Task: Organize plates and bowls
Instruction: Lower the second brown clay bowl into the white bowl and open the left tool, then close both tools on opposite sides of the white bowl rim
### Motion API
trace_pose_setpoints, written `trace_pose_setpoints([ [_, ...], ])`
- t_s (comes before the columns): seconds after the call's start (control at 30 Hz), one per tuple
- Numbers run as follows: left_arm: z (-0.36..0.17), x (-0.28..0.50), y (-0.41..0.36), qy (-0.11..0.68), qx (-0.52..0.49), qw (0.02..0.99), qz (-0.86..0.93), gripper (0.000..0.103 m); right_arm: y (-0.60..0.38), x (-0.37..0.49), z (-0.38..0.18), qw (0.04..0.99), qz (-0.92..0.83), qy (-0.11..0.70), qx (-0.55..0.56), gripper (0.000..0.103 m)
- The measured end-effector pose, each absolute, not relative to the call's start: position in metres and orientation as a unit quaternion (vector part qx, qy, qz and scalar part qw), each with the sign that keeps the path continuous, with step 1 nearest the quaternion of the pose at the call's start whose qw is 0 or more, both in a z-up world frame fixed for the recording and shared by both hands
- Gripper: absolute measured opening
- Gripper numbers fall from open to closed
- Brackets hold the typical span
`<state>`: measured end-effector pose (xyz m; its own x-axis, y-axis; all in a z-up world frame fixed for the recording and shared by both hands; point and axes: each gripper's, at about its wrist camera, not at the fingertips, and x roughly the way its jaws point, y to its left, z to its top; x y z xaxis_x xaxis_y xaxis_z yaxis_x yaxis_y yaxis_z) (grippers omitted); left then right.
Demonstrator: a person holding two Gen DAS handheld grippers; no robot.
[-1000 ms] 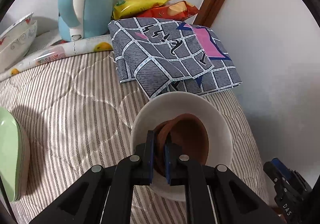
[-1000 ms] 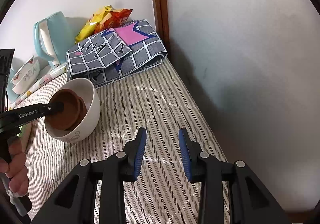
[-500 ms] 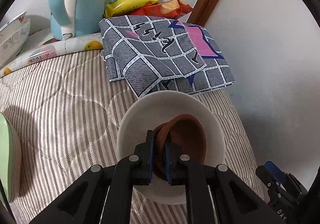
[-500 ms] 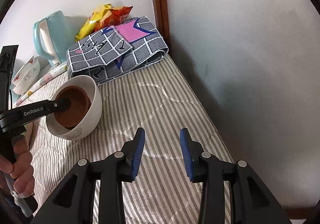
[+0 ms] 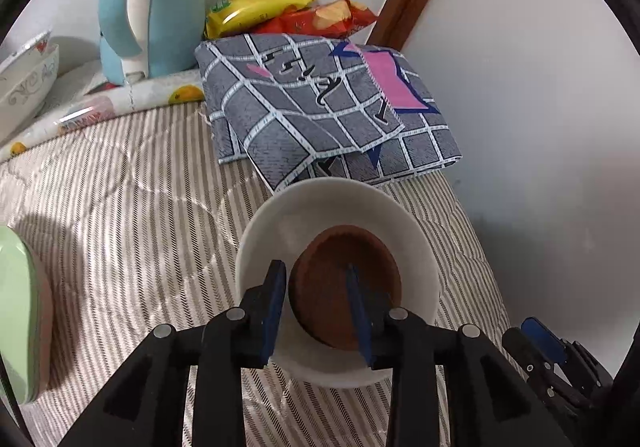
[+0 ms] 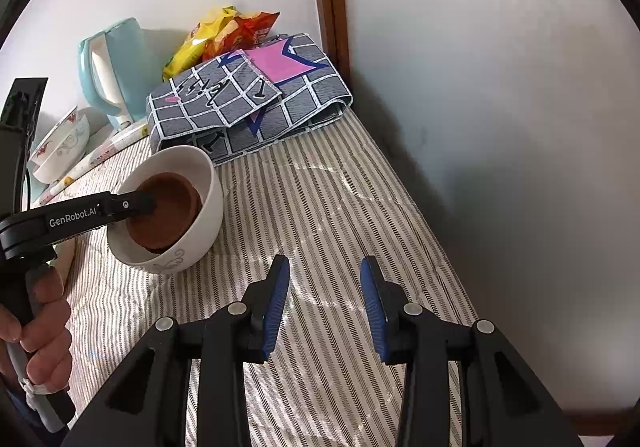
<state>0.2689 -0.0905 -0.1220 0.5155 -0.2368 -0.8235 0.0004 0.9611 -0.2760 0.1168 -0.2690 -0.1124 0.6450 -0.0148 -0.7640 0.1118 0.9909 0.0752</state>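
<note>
A small brown bowl (image 5: pixel 340 271) lies inside a larger white bowl (image 5: pixel 320 207) on the striped cloth; both also show in the right wrist view, the brown bowl (image 6: pixel 168 203) inside the white bowl (image 6: pixel 188 243). My left gripper (image 5: pixel 316 307) is open, its fingers either side of the brown bowl's near rim, inside the white bowl. My right gripper (image 6: pixel 324 299) is open and empty over the striped cloth, right of the white bowl. Green plates (image 5: pixel 16 311) are stacked at the left edge. A patterned white bowl (image 5: pixel 24 83) sits at the far left.
A folded grey checked cloth (image 5: pixel 320 107) lies just behind the white bowl. A light blue kettle (image 5: pixel 148 3) and snack packets (image 5: pixel 280 3) stand at the back by the wall. A white wall (image 6: pixel 500 127) borders the surface on the right.
My left gripper has opened and let go of the brown bowl, which now rests flat inside the white bowl. The right gripper has hardly moved.
</note>
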Motion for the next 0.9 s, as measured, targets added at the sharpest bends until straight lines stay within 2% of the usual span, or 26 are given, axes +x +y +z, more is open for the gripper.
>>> trace_pose_setpoints([
  [0.23, -0.110, 0.260, -0.079, 0.476, -0.125, 0.868, -0.062, 0.030, -0.258, 0.118, -0.105, 0.908, -0.024, 0.414, 0.056, 0.038],
  [0.33, -0.109, 0.257, -0.071, 0.473, -0.132, 0.869, -0.056, 0.030, -0.254, 0.123, -0.100, 0.910, -0.026, 0.410, 0.058, 0.042],
  [0.9, -0.123, 0.261, -0.049, 0.481, -0.146, 0.864, -0.034, 0.030, -0.216, 0.176, -0.102, 0.903, 0.031, 0.422, 0.071, 0.042],
])
